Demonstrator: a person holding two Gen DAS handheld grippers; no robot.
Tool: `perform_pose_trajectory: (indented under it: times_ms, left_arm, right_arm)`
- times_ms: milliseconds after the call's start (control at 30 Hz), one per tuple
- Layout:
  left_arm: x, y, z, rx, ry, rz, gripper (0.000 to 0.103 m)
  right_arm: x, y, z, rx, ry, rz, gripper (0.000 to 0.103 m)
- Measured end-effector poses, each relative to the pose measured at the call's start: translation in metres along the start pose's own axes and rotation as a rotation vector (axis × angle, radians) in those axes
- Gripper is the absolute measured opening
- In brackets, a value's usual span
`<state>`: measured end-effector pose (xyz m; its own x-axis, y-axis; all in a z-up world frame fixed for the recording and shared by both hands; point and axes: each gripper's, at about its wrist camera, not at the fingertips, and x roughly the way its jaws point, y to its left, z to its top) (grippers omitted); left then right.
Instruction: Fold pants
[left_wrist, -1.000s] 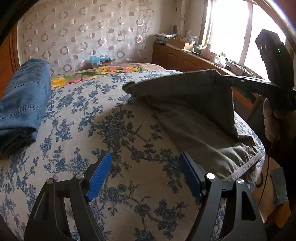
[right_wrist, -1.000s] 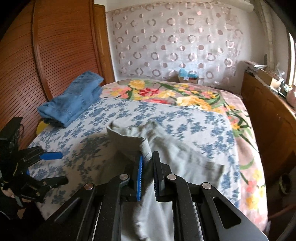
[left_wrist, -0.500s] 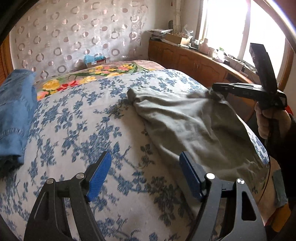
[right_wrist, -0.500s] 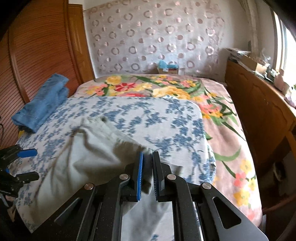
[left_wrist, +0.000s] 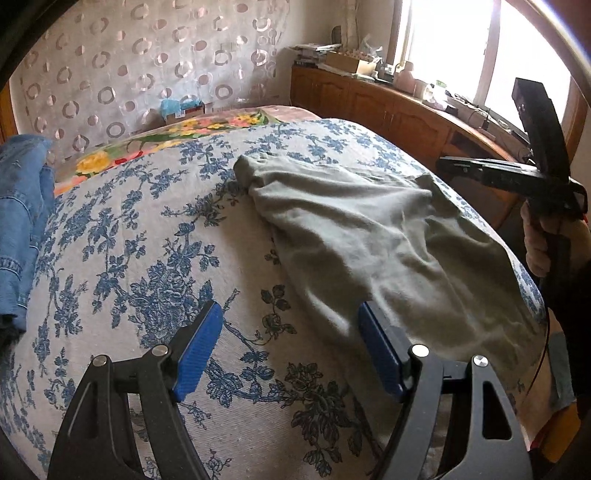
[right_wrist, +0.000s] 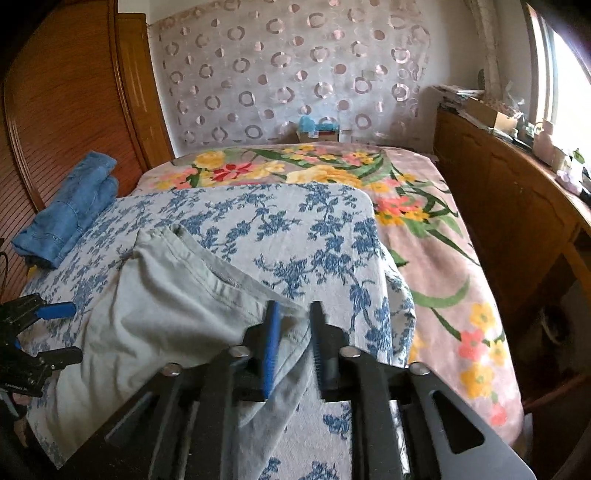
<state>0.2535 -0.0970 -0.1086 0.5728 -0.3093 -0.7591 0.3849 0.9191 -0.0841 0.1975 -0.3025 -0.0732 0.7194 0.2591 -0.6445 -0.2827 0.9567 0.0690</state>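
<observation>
Grey-green pants lie folded over on the blue-flowered bedspread, spread towards the bed's right edge. My left gripper hangs open above the bedspread, its right pad just at the pants' near edge and nothing between the fingers. In the right wrist view the pants reach up to my right gripper. Its jaws are opening, and a corner of the cloth hangs loose between them without being pinched. A hand holds that right gripper at the bed's right side. The left gripper shows at the left edge.
Folded blue jeans lie at the bed's far left, beside a wooden wardrobe. A bright floral blanket covers the far and right parts of the bed. A cluttered wooden cabinet runs along the right under the window.
The right gripper brought the raised pants edge down and to the right, laying it flat, and its jaws have parted. The left gripper drifted closer to the pants, still open.
</observation>
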Motion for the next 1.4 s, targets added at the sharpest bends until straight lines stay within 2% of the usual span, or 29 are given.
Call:
perform_pose_trajectory:
  times_ms: [100,367,400,433,500,700,900,1067,1233,1300,1400]
  left_arm:
    - [-0.001,-0.002,0.002,0.004,-0.008,-0.005,0.077]
    - [-0.002,-0.006,0.007,0.009,-0.017,-0.002,0.077]
    - [-0.001,-0.005,0.007,0.008,-0.014,-0.001,0.077]
    - [0.0,-0.005,0.006,0.007,-0.011,0.0,0.077]
    - [0.002,-0.004,0.005,0.005,-0.005,0.001,0.077]
    - [0.004,-0.005,0.003,0.002,-0.003,-0.002,0.077]
    - [0.004,-0.005,0.002,0.001,0.0,-0.003,0.077]
    - [0.002,-0.007,0.001,-0.001,-0.002,-0.002,0.077]
    - [-0.003,-0.006,0.0,-0.003,-0.013,-0.006,0.077]
    - [-0.007,-0.007,-0.001,-0.001,-0.019,-0.008,0.077]
    - [-0.013,-0.008,-0.004,0.002,-0.028,-0.008,0.077]
  right_arm:
    - [0.002,0.001,-0.002,-0.004,0.02,0.01,0.026]
    - [0.023,-0.007,-0.001,0.005,0.096,-0.011,0.025]
    - [0.023,-0.007,0.0,0.0,0.093,-0.008,0.013]
    - [0.022,-0.007,0.001,-0.009,0.087,0.001,0.007]
    - [0.018,-0.005,0.003,-0.021,0.059,-0.007,0.004]
    - [0.007,-0.009,0.004,-0.026,-0.017,-0.059,0.003]
    - [0.02,-0.014,0.0,-0.033,0.018,-0.099,0.003]
    - [0.022,-0.011,0.006,-0.001,0.028,-0.075,0.004]
    - [0.0,-0.008,0.004,0.009,0.001,-0.064,0.015]
    - [-0.01,-0.005,-0.002,0.015,-0.008,-0.063,0.027]
    - [-0.025,0.003,-0.013,0.017,-0.015,-0.046,0.03]
